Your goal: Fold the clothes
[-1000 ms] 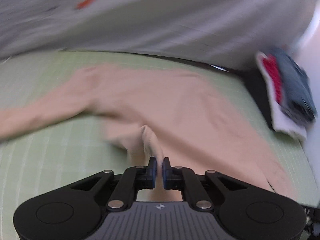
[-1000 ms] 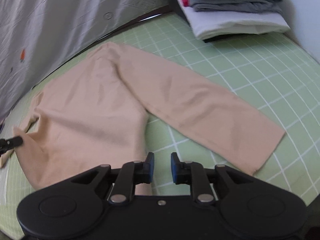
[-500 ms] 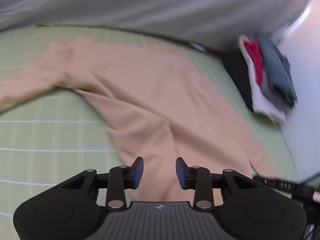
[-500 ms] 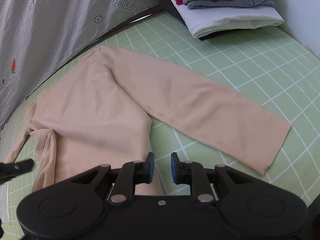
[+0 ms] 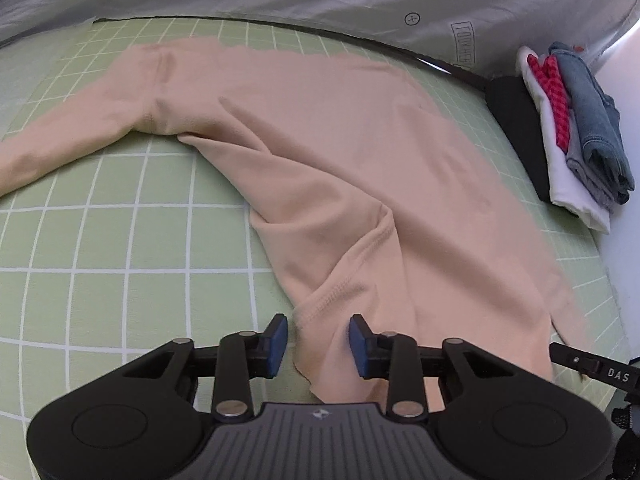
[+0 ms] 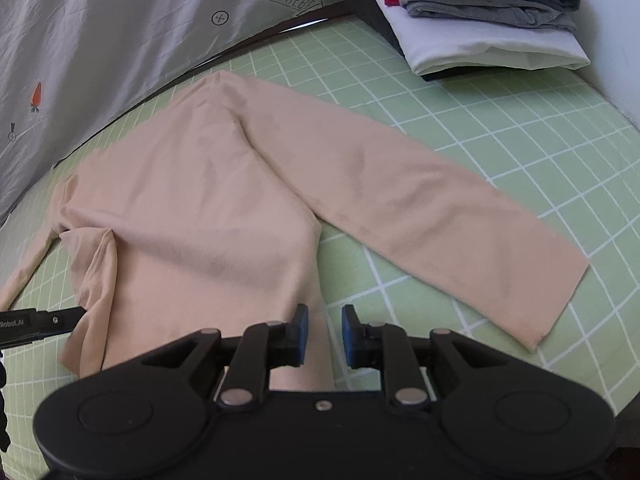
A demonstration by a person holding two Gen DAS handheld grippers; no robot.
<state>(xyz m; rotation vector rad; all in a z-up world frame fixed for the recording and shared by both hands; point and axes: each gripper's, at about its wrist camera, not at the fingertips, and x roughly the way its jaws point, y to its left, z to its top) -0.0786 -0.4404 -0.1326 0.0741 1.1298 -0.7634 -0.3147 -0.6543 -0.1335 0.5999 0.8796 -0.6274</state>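
The wrinkled grey printed sheet (image 6: pixel 120 40) carries "LOOK HERE" inside an arrow outline. The other tongs' black finger (image 5: pixel 592 364) reads "DAS"; its counterpart (image 6: pixel 36 324) reads "RobotAI".

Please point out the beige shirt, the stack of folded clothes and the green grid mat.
beige shirt (image 6: pixel 208 216), right wrist view, middle of body.
stack of folded clothes (image 6: pixel 492 46), right wrist view, white bottom layer.
green grid mat (image 5: pixel 120 248), left wrist view, bare part.
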